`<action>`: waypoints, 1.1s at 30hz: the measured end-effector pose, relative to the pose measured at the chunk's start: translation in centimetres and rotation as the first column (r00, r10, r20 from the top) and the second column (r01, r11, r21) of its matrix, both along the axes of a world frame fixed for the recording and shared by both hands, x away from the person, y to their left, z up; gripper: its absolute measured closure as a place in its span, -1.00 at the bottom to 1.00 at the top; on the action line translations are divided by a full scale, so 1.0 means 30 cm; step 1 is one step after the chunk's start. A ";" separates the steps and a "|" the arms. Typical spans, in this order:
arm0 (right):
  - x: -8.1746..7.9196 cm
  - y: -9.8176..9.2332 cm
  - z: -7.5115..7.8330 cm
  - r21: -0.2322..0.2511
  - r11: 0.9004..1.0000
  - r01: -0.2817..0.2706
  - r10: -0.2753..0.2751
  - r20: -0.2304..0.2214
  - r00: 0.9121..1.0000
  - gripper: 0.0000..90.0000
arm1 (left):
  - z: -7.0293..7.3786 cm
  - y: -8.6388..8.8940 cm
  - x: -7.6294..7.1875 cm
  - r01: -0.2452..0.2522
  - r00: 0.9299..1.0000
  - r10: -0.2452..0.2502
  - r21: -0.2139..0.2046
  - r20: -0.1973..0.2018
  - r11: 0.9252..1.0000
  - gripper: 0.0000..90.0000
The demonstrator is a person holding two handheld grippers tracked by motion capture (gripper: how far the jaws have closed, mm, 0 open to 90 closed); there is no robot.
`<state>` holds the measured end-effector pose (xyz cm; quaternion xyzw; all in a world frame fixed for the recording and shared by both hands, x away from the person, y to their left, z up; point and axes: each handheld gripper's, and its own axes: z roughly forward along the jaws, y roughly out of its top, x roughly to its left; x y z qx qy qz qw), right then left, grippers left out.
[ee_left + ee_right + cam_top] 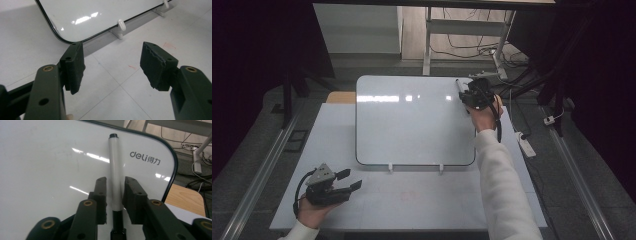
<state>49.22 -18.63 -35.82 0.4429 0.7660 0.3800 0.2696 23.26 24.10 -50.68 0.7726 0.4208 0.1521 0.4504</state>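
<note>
We see the whiteboard (412,122) propped on two small white stands (390,168) in the middle of the pale table (422,200), its black-edged rounded corners well inside the table's borders. The right gripper (465,96) sits at the board's two o'clock corner. In the right gripper view a white marker (115,175) lies on the board between the jaws, its black end pointing to twelve o'clock; a slim gap shows between barrel and each pad (101,195), so the jaws stand narrow and loose around it, not pressing. The printed logo (144,158) lies just beside the marker at two o'clock, close to the board's curved edge.

Our left gripper (348,180) rests at seven o'clock on the table, jaws wide with nothing between them, well apart from the board's lower edge. Bare table stretches between that gripper and the right sleeve (502,190).
</note>
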 end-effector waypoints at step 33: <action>-0.620 -0.369 -0.371 0.121 0.945 -0.305 0.293 0.103 0.950 0.08 | -0.024 -0.013 0.013 0.032 0.999 -0.031 0.039 -0.039 0.999 -0.38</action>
